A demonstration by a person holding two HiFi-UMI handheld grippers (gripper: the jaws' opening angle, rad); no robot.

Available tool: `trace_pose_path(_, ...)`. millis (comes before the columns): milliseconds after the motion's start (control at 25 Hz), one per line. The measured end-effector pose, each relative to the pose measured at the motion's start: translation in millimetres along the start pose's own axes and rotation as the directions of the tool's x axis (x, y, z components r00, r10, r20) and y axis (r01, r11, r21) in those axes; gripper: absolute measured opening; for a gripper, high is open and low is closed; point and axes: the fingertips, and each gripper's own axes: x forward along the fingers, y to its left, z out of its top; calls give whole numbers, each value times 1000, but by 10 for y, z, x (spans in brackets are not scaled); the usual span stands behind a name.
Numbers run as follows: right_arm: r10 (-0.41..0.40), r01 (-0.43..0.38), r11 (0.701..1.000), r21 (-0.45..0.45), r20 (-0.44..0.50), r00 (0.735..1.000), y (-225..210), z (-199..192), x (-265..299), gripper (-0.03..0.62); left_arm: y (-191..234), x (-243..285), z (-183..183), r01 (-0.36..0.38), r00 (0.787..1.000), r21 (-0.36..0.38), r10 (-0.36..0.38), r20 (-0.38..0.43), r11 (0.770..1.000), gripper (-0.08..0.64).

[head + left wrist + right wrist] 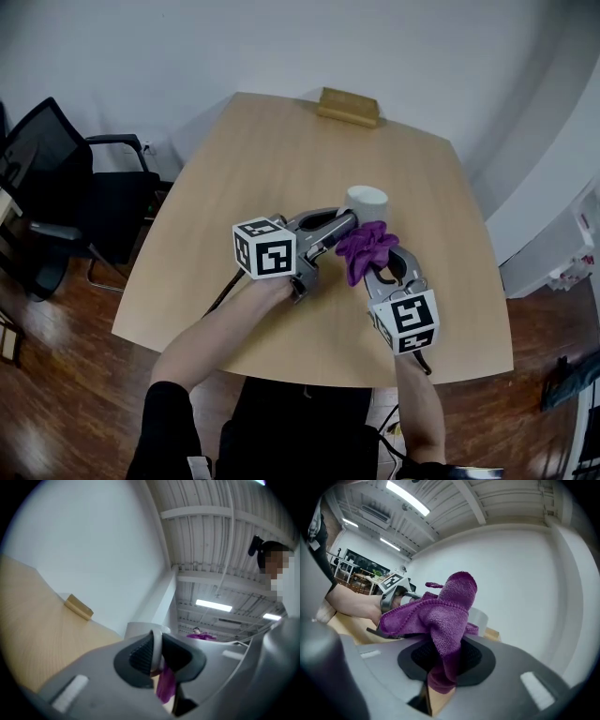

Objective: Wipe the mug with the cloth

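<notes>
**Mug held, cloth ready, wiping hardly begun**

The white mug point(366, 201) is near the middle of the wooden table point(234, 169). Our left gripper point(157, 651) pinches its thin wall, with the jaws nearly together. Our right gripper point(445, 657) is clamped on the purple cloth point(440, 613), which bunches up just beside the mug. It may be touching the mug's side, but we cannot be sure. We think most of the wiping is left to do.
</notes>
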Motion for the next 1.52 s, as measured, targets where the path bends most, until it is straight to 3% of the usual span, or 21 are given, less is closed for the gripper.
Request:
trace_pose_path(80, -15, 15, 1000, 19, -4, 1000, -85, -7, -48, 84, 27, -25, 21, -11, 1000, 15, 11, 2, 1000, 64)
trace_pose_path(160, -62, 61, 998, 9, 78, 995, -253, 289, -117, 84, -6, -29, 27, -7, 1000, 34, 7, 0, 999, 64)
trace_pose_path(240, -104, 111, 993, -32, 183, 978, -390, 712, -158, 84, -76, -9, 11, 5, 1000, 62, -5, -9, 998, 64)
trace_pose_path(360, -115, 139, 985, -102, 216, 970, -399, 963, -41, 84, -191, 29, -3, 32, 999, 89, -31, -8, 995, 64)
trace_pose_path(480, -83, 105, 988, -110, 187, 979, -225, 820, 57, 84, -199, 18, -3, 34, 999, 79, -35, 7, 996, 66)
trace_pose_path(680, -17, 28, 995, -97, 112, 994, 95, 389, 39, 84, -118, -71, 186, 79, 991, -41, -74, 108, 996, 70)
trace_pose_path(800, 2, -1, 998, -56, 24, 1000, 91, 23, -20, 84, -33, -93, 211, 65, 991, -47, -59, 120, 997, 69)
trace_pose_path(880, -21, 21, 1000, -16, 24, 1000, -52, -51, -115, 84, -20, -105, 209, 77, 990, -51, -71, 120, 996, 64)
trace_pose_path(1000, -74, 73, 997, 9, 169, 983, -332, 392, -275, 84, -114, -103, 203, 104, 990, -24, -101, 95, 994, 64)
trace_pose_path(1080, -99, 107, 994, -12, 279, 955, -459, 822, -341, 84, -209, -92, 191, 120, 991, -4, -120, 63, 993, 64)
trace_pose_path(1160, -104, 129, 990, -57, 324, 940, -494, 1065, -320, 84, -300, -75, 178, 151, 987, 10, -151, 49, 989, 64)
trace_pose_path(1320, -75, 113, 985, -132, 264, 962, -309, 940, -202, 84, -398, -64, 198, 184, 980, 4, -184, 70, 983, 69)
trace_pose_path(1520, -53, 70, 984, -163, 108, 993, -73, 222, -177, 84, -326, -111, 269, 204, 974, -33, -199, 113, 978, 75)
